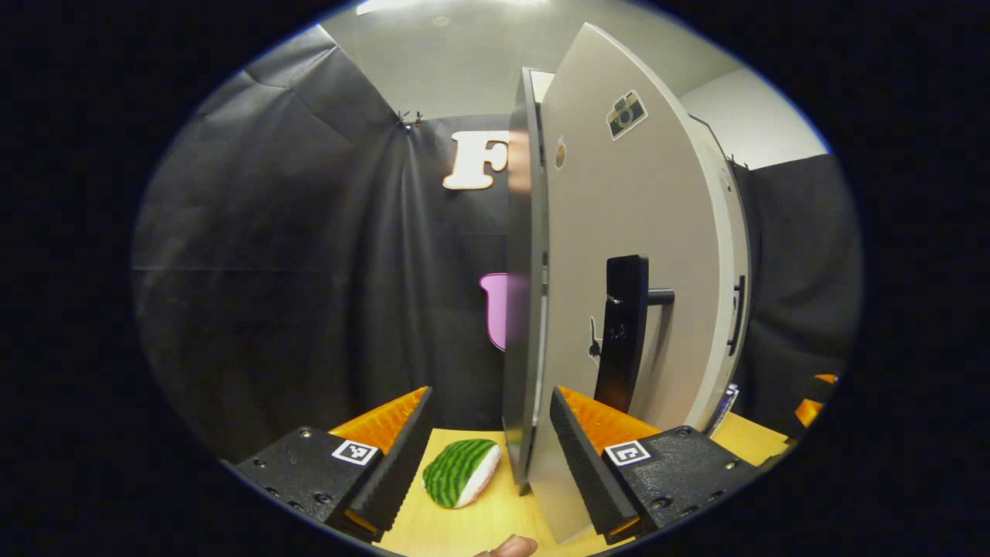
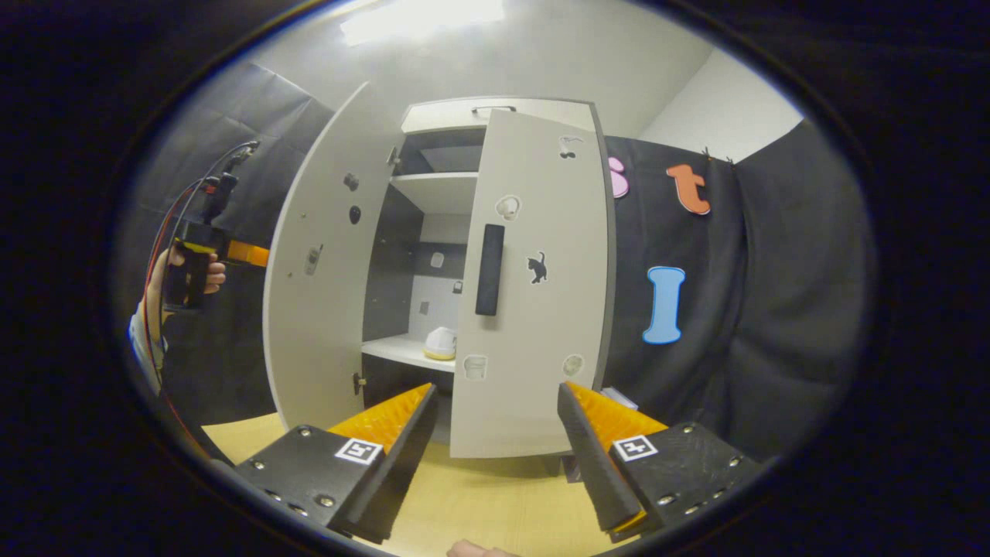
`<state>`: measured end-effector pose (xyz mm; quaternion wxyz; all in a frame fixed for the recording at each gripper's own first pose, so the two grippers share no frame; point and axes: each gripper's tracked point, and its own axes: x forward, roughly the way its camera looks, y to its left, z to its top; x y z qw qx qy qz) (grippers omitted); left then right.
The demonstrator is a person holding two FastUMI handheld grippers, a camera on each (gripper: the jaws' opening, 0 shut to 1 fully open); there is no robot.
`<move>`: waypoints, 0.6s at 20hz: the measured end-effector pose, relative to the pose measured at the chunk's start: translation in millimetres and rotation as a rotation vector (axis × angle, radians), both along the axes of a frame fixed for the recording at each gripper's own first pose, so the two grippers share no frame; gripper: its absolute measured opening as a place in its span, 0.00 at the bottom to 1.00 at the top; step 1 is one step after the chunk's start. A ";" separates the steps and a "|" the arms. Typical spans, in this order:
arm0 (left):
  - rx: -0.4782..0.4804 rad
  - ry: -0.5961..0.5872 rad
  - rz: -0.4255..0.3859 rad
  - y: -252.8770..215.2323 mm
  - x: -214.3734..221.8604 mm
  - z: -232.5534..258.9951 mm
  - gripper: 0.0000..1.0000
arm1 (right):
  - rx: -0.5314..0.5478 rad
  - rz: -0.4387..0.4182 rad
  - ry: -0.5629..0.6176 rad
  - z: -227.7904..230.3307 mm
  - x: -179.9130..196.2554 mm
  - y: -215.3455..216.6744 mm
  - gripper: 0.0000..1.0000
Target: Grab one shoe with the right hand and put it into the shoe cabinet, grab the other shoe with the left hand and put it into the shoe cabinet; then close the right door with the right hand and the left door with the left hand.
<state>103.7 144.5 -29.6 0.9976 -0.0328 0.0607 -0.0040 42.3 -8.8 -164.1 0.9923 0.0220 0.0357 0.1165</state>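
The white shoe cabinet [image 2: 495, 112] stands on a wooden table [image 2: 495, 503]. Its left door [image 2: 325, 271] hangs wide open. The right door [image 2: 534, 309], with a black handle [image 2: 489, 269], is swung nearly closed. A white shoe with a yellow sole [image 2: 441, 343] sits on the lower shelf inside. My right gripper [image 2: 496, 391] is open and empty, facing the right door from a short distance. My left gripper [image 1: 489, 402] is open and empty, close to the left door's free edge [image 1: 526, 309] and its black handle [image 1: 626, 333]. In the right gripper view the left gripper [image 2: 240, 253] is held by a hand, left of the open door.
A green striped, watermelon-like toy [image 1: 460, 472] lies on the table [image 1: 479, 526] just ahead of the left gripper. Black cloth walls enclose the booth behind and beside the cabinet. An upper shelf [image 2: 437, 182] shows inside the cabinet.
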 end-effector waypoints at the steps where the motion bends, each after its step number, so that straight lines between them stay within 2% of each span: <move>1: -0.015 0.019 -0.014 -9.6 -0.2 -2.6 0.96 | 0.000 0.006 -0.003 -0.1 -3.3 0.5 0.93; 2: -0.024 0.026 -0.023 -18.2 0.4 -5.1 0.92 | -0.001 0.002 -0.002 -1.5 -7.2 -2.2 0.92; 3: -0.020 0.030 -0.032 -26.0 1.5 -3.5 0.92 | 0.002 -0.002 -0.004 -1.9 -10.2 -6.1 0.91; 4: -0.009 0.018 -0.031 -30.2 4.4 -1.1 0.87 | 0.005 -0.002 -0.007 -2.4 -13.8 -8.4 0.93; 5: -0.001 0.002 -0.021 -32.3 8.8 1.7 0.92 | 0.006 -0.004 -0.014 -5.3 -12.1 -15.6 0.93; 7: 0.006 -0.008 -0.009 -37.6 16.1 1.7 0.92 | 0.002 -0.021 -0.016 -8.2 -17.8 -27.8 0.91; 8: 0.003 -0.012 -0.014 -41.7 17.8 0.3 0.87 | -0.002 -0.031 -0.012 -9.7 -18.8 -33.4 0.93; 10: 0.005 -0.014 -0.026 -43.1 19.0 0.5 0.87 | 0.013 -0.031 0.000 -12.5 -21.0 -38.0 0.93; 11: 0.010 -0.011 -0.026 -43.3 20.4 -0.1 0.92 | 0.024 -0.020 0.011 -15.0 -22.6 -37.7 0.91; 12: 0.013 -0.010 -0.023 -45.4 23.0 -0.3 0.92 | 0.036 -0.015 0.020 -15.5 -23.3 -39.1 0.93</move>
